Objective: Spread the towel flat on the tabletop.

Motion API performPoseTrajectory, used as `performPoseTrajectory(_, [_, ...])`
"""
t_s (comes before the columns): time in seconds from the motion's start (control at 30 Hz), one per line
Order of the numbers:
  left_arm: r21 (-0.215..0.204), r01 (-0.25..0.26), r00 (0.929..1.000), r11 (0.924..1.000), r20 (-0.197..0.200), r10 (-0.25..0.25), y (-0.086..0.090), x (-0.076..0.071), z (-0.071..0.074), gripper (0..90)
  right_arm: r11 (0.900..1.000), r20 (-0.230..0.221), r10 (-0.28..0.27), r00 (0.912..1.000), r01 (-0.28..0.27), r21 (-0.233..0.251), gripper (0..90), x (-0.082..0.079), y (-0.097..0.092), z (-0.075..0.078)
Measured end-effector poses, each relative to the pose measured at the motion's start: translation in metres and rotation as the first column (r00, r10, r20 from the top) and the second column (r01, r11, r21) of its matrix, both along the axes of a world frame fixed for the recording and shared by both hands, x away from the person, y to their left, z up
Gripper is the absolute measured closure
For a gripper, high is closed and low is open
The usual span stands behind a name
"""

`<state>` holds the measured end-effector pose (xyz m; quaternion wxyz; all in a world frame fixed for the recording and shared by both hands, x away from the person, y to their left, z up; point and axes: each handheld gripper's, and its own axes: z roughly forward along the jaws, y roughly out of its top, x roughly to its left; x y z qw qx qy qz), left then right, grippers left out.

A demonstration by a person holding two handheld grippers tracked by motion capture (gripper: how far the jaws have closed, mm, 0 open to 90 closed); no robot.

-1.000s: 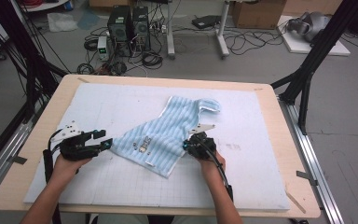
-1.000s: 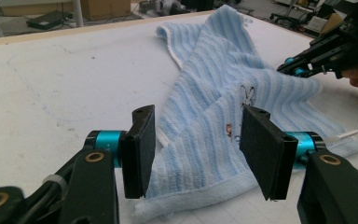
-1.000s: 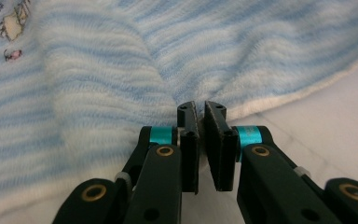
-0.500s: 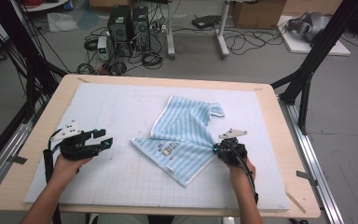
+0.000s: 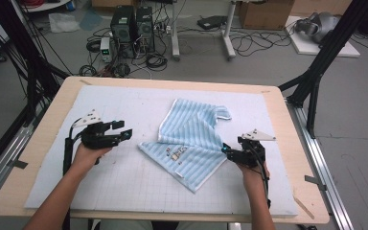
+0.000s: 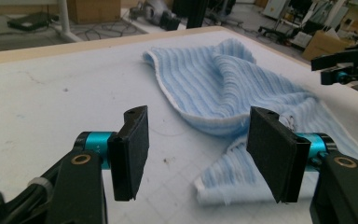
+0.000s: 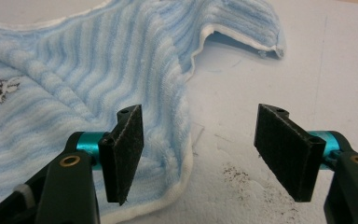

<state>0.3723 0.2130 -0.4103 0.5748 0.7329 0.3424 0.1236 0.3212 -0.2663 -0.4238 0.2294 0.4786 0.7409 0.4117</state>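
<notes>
A light blue striped towel (image 5: pixel 191 141) lies rumpled on the white mat (image 5: pixel 124 103), with a small printed picture near its front. My right gripper (image 5: pixel 226 151) sits at the towel's right corner. Its jaws have just been opening and now stand open (image 7: pixel 200 151). The towel's white hem (image 7: pixel 184 163) lies loose below them, beside the left pad. My left gripper (image 5: pixel 124 133) hovers left of the towel, open, its jaws having just widened too. Nothing is between its pads (image 6: pixel 198 151), and the towel (image 6: pixel 223 79) lies just ahead. The right gripper (image 6: pixel 345 70) shows far off in the left gripper view.
The mat covers a wooden table (image 5: pixel 294 143) with narrow bare borders. Black frame posts (image 5: pixel 316 76) rise at the table's right and left. Computer cases (image 5: pixel 132 26) and cables sit on the floor beyond the far edge.
The right gripper dragged the towel's corner to the right, spreading the cloth, then let go of it. The left gripper moved right, closer to the towel.
</notes>
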Motion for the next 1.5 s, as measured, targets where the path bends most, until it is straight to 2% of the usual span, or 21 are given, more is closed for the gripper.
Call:
performPoseTrajectory(0.23, [0.034, 0.007, 0.9978, 0.9994, -0.066, -0.005, -0.039, 0.035, -0.007, 38.5, 0.9999, 0.004, 0.008, 1.0, -0.008, 0.008, 31.8, 0.0, -0.001, -0.001])
performPoseTrajectory(0.3, [0.078, 0.021, 0.9965, 0.9967, -0.083, -0.014, -0.052, 0.043, -0.01, 38.7, 0.9998, 0.005, 0.011, 0.9999, -0.011, 0.019, 31.8, 0.0, -0.002, 0.0])
performPoseTrajectory(0.47, [0.148, 0.039, 0.9925, 0.9883, -0.121, -0.021, -0.081, 0.065, -0.016, 39.3, 0.999, 0.003, 0.005, 1.0, -0.006, 0.045, 31.8, 0.0, -0.004, 0.0])
performPoseTrajectory(0.53, [0.193, 0.053, 0.9902, 0.9797, -0.137, -0.027, -0.093, 0.073, -0.02, 39.8, 0.9989, 0.002, 0.009, 1.0, -0.009, 0.045, 31.8, 0.001, -0.004, -0.001])
performPoseTrajectory(0.63, [0.271, 0.081, 0.9894, 0.9592, -0.138, -0.045, -0.108, 0.079, -0.027, 43.1, 0.9988, 0.008, 0.015, 0.9999, -0.015, 0.047, 31.8, 0.0, -0.004, -0.002])
performPoseTrajectory(0.73, [0.313, 0.098, 0.9885, 0.9447, -0.14, -0.056, -0.117, 0.082, -0.035, 46.0, 0.9983, 0.005, 0.015, 0.9999, -0.015, 0.056, 31.8, 0.0, -0.006, -0.002])
performPoseTrajectory(0.8, [0.347, 0.107, 0.989, 0.9317, -0.134, -0.064, -0.12, 0.081, -0.039, 51.4, 0.9981, -0.002, 0.01, 0.9999, -0.01, 0.061, 31.8, -0.001, -0.007, -0.003])
performPoseTrajectory(0.83, [0.374, 0.098, 0.9919, 0.9223, -0.113, -0.059, -0.121, 0.08, -0.037, 55.0, 0.9979, -0.002, 0.011, 0.9999, -0.011, 0.064, 31.8, 0.0, -0.008, -0.003])
performPoseTrajectory(0.87, [0.347, 0.124, 0.9882, 0.9298, -0.128, -0.084, -0.119, 0.081, -0.037, 65.5, 0.9977, -0.005, 0.009, 1.0, -0.008, 0.067, 31.8, -0.001, -0.008, -0.003])
performPoseTrajectory(0.9, [0.353, 0.137, 0.9873, 0.9256, -0.125, -0.098, -0.12, 0.08, -0.038, 82.8, 0.9978, -0.005, 0.008, 1.0, -0.008, 0.066, 31.8, -0.001, -0.008, -0.003])
performPoseTrajectory(0.93, [0.367, 0.14, 0.988, 0.9194, -0.112, -0.106, -0.121, 0.08, -0.037, 84.5, 0.9977, -0.005, 0.008, 1.0, -0.008, 0.067, 31.8, -0.001, -0.008, -0.003])
performPoseTrajectory(1.0, [0.374, 0.126, 0.9903, 0.9189, -0.101, -0.095, -0.12, 0.081, -0.037, 86.2, 0.9979, -0.004, 0.013, 0.9999, -0.013, 0.064, 31.9, 0.0, -0.008, -0.004])
performPoseTrajectory(1.13, [0.347, 0.035, 0.9954, 0.9374, -0.096, -0.002, -0.107, 0.088, -0.036, 86.8, 0.998, -0.006, 0.02, 0.9998, -0.019, 0.059, 31.9, 0.0, -0.005, -0.004])
performPoseTrajectory(1.23, [0.34, -0.028, 0.9942, 0.9401, -0.088, 0.061, -0.092, 0.094, -0.033, 86.8, 0.998, -0.008, 0.019, 0.9998, -0.019, 0.06, 31.9, -0.001, -0.004, -0.004])
performPoseTrajectory(1.3, [0.336, -0.065, 0.991, 0.9398, -0.089, 0.1, -0.08, 0.097, -0.031, 86.8, 0.9979, -0.008, 0.021, 0.9998, -0.02, 0.062, 31.9, 0.0, -0.005, -0.005])
performPoseTrajectory(1.4, [0.318, -0.121, 0.9825, 0.9402, -0.096, 0.16, -0.061, 0.101, -0.029, 86.8, 0.9978, -0.011, 0.023, 0.9997, -0.022, 0.063, 31.9, 0.0, -0.005, -0.006])
performPoseTrajectory(1.5, [0.295, -0.193, 0.9673, 0.9359, -0.103, 0.232, -0.039, 0.104, -0.025, 86.8, 0.9977, -0.014, 0.025, 0.9996, -0.024, 0.064, 31.9, 0.0, -0.004, -0.006])
